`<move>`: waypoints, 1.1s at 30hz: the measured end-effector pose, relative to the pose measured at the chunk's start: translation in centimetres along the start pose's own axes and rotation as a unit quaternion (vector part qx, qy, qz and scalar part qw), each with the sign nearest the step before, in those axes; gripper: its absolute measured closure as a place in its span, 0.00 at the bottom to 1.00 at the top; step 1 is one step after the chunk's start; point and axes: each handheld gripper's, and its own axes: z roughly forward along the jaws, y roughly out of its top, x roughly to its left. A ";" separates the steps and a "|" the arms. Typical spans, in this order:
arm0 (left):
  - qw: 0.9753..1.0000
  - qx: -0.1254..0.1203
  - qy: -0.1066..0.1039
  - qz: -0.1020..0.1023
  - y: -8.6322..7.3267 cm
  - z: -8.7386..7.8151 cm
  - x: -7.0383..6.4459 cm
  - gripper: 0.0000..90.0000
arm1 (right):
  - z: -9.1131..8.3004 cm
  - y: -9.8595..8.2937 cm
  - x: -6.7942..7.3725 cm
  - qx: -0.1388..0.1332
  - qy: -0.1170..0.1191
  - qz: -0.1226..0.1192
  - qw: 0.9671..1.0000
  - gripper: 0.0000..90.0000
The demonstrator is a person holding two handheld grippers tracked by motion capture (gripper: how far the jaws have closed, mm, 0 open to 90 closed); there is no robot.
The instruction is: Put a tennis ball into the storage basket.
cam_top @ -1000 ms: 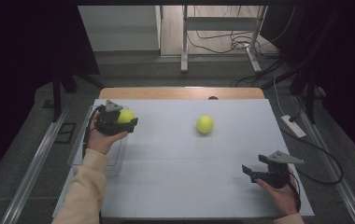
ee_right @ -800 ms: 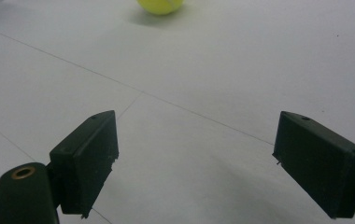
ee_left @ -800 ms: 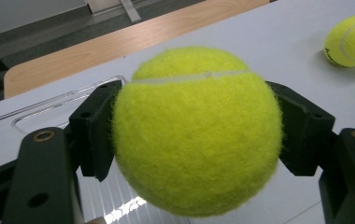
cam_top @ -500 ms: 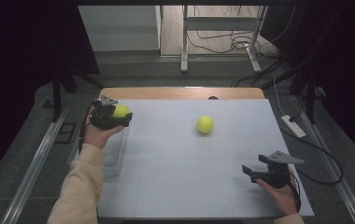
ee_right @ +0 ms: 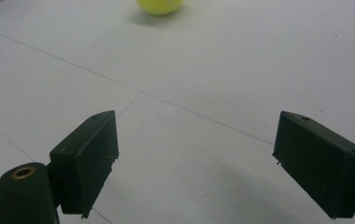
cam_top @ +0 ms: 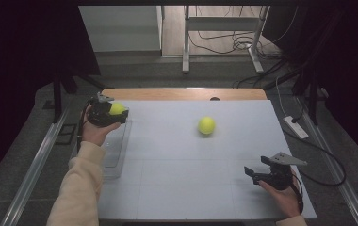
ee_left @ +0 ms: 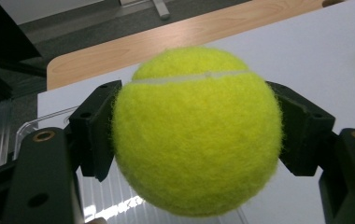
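Yellow-green felt sits between our left gripper's (ee_left: 196, 135) two black jaws: a tennis ball (ee_left: 196, 133) is clamped there, each jaw pressed against one flank and its pale seam running across the top. From the high view we hold that left gripper (cam_top: 112, 113) with its ball (cam_top: 117, 108) raised near the far left corner of the white worktop (cam_top: 177, 188), above the far end of a clear plastic tray (cam_top: 116, 150) that lies along the worktop's left edge; in the left gripper view the tray's ribbed floor (ee_left: 115, 200) shows below the ball. Whether the ball is clear of the tray or just above its rim we cannot quite tell from these angles. A second tennis ball (cam_top: 207, 125) rests on the worktop by itself, right of centre and toward the far side, well apart from both our grippers. Our right gripper (cam_top: 256, 173) sits low near the near right corner, its jaws spread wide with nothing between them. In the right gripper view its jaws (ee_right: 194, 163) frame bare white worktop, and the lower part of the second ball (ee_right: 159, 5) shows at the top edge. A strip of wooden edge (cam_top: 182, 93) runs along the far side.
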 end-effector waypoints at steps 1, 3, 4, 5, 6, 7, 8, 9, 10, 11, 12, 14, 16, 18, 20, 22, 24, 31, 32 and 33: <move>1.000 0.001 0.002 -0.001 0.0 0.1 0.2 0.30 | 0.0 0.0 0.0 0.000 0.000 0.000 1.000 0.16; 1.000 0.004 0.005 -0.004 0.1 0.3 0.5 0.30 | 0.0 0.0 0.0 0.000 0.000 0.000 1.000 0.16; 1.000 0.006 0.006 -0.005 0.1 0.5 0.6 0.30 | 0.0 0.0 0.0 -0.001 0.000 0.000 1.000 0.16; 1.000 0.008 0.007 -0.007 0.0 0.7 0.8 0.30 | 0.0 0.0 0.0 -0.001 0.000 0.000 1.000 0.16; 1.000 0.011 0.009 -0.008 0.0 0.9 0.9 0.30 | 0.0 0.0 0.0 -0.002 0.000 0.001 1.000 0.16; 1.000 0.015 0.012 -0.008 0.0 1.1 1.1 0.30 | 0.0 0.0 0.0 -0.002 0.000 0.000 1.000 0.16; 1.000 0.016 0.013 -0.009 0.1 1.2 1.2 0.30 | -0.1 0.0 0.0 -0.002 0.000 0.000 1.000 0.16; 1.000 0.016 0.014 -0.008 0.1 1.3 1.2 0.30 | -0.1 0.0 0.0 -0.002 -0.001 0.001 1.000 0.16; 1.000 0.017 0.016 -0.007 0.1 1.4 1.3 0.30 | -0.1 0.0 0.0 -0.001 -0.001 0.000 1.000 0.16; 1.000 0.019 0.017 -0.006 0.1 1.5 1.4 0.30 | 0.0 0.0 0.0 -0.001 -0.001 0.000 1.000 0.16; 1.000 0.022 0.018 -0.008 0.1 1.7 1.5 0.30 | 0.0 0.0 0.0 0.000 -0.002 0.000 1.000 0.16; 0.999 0.024 0.021 -0.012 0.0 1.9 1.8 0.30 | 0.0 0.0 0.0 0.001 -0.002 0.000 1.000 0.16; 0.999 0.027 0.026 -0.014 0.1 2.0 2.1 0.30 | 0.0 0.0 -0.1 -0.001 -0.001 0.001 1.000 0.16; 0.999 0.027 0.031 -0.016 0.1 2.1 2.4 0.30 | 0.0 0.0 -0.1 -0.001 -0.001 0.001 1.000 0.16; 0.999 0.028 0.035 -0.018 0.2 2.2 2.7 0.30 | 0.0 0.0 0.0 0.000 0.000 0.000 1.000 0.16; 0.999 0.028 0.040 -0.025 0.2 2.3 3.2 0.30 | 0.0 0.0 0.0 0.000 0.000 0.001 1.000 0.16; 0.998 0.027 0.041 -0.029 0.2 2.4 3.4 0.30 | 0.0 0.0 -0.1 0.000 0.000 0.001 1.000 0.16; 0.997 0.038 0.044 -0.042 -0.3 2.9 4.4 0.30 | -0.1 0.0 -0.1 -0.001 -0.002 0.003 1.000 0.16; 0.997 0.039 0.044 -0.043 -0.3 2.9 4.4 0.30 | -0.1 0.0 -0.1 -0.001 -0.003 0.002 1.000 0.16; 0.997 0.040 0.044 -0.045 -0.4 3.0 4.5 0.30 | -0.1 0.0 -0.1 -0.001 -0.003 0.002 1.000 0.16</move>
